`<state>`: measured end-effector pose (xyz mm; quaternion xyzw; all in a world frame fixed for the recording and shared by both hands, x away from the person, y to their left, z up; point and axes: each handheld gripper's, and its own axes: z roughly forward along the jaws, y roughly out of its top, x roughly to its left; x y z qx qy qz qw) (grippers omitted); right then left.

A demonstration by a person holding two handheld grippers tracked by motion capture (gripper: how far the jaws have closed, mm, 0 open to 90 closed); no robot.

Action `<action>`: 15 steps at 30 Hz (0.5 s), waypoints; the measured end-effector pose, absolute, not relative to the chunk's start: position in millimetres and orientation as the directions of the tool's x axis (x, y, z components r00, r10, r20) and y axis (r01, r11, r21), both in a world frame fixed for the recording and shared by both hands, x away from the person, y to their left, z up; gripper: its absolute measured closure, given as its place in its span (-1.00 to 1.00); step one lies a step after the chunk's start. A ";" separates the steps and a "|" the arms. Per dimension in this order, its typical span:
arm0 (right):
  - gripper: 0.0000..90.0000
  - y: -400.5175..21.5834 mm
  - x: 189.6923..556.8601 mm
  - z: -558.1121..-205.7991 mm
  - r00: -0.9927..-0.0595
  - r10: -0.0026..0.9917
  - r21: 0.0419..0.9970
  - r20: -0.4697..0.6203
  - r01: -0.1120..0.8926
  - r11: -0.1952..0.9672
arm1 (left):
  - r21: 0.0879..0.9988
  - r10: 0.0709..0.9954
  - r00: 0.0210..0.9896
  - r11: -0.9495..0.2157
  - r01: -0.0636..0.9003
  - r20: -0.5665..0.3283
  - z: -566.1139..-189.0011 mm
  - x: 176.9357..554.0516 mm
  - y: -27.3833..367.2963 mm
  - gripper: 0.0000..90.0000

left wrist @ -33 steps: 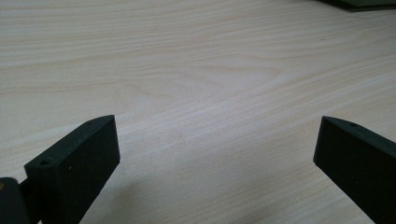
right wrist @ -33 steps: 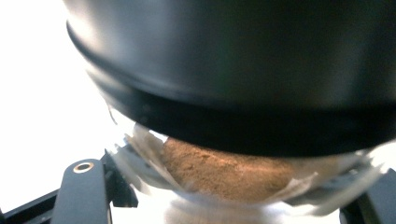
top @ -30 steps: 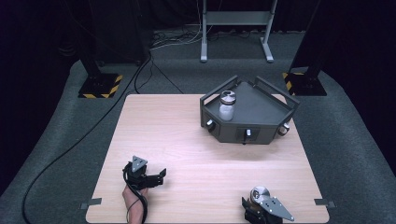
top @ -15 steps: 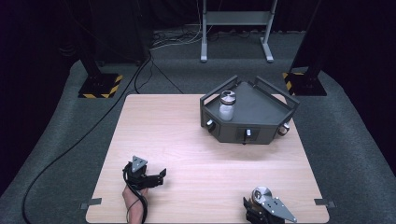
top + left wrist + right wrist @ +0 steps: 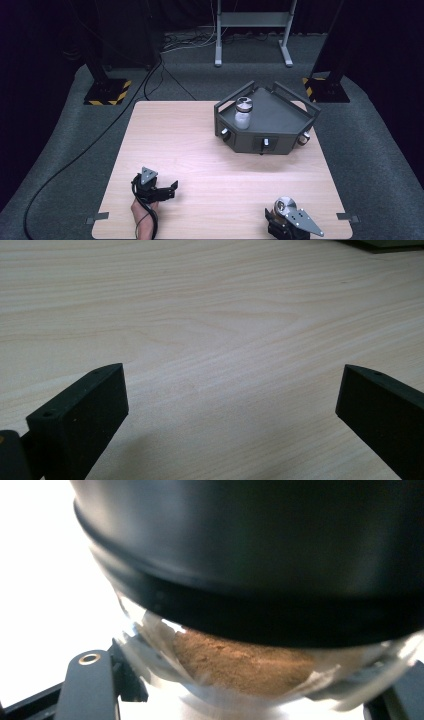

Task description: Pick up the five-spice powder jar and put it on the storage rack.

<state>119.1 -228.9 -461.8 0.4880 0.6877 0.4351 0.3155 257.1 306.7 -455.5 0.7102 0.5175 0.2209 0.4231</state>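
Two spice jars in play and barely anything has changed over the last second: the right gripper [image 5: 280,216] fingers still pinch the brown-powder jar [image 5: 240,660] between them, the left gripper [image 5: 170,189] fingers stay spread over bare desk [image 5: 210,315], and the rack [image 5: 280,125] with the other jar [image 5: 243,114] sits well beyond both.

Wooden table [image 5: 200,150]; dark tray [image 5: 280,125] at far right.

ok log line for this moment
left claw: open, over table | right claw: shut on jar of brown powder | tray: white jar
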 end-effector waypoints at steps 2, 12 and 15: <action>-0.33 -230.3 119.2 -460.2 -0.321 0.947 0.907 -0.009 0.396 0.143 | 0.830 0.922 0.367 -0.106 0.548 -0.124 -455.5 257.1 306.7 -1.00; -0.33 -236.0 120.1 -451.9 -0.306 0.952 0.914 -0.017 0.382 0.139 | 0.828 0.922 0.368 -0.110 0.550 -0.121 -455.1 257.4 306.6 -1.00; -0.33 -238.0 120.6 -447.9 -0.301 0.953 0.917 -0.020 0.374 0.138 | 0.828 0.922 0.366 -0.108 0.550 -0.123 -455.3 257.4 306.4 -1.00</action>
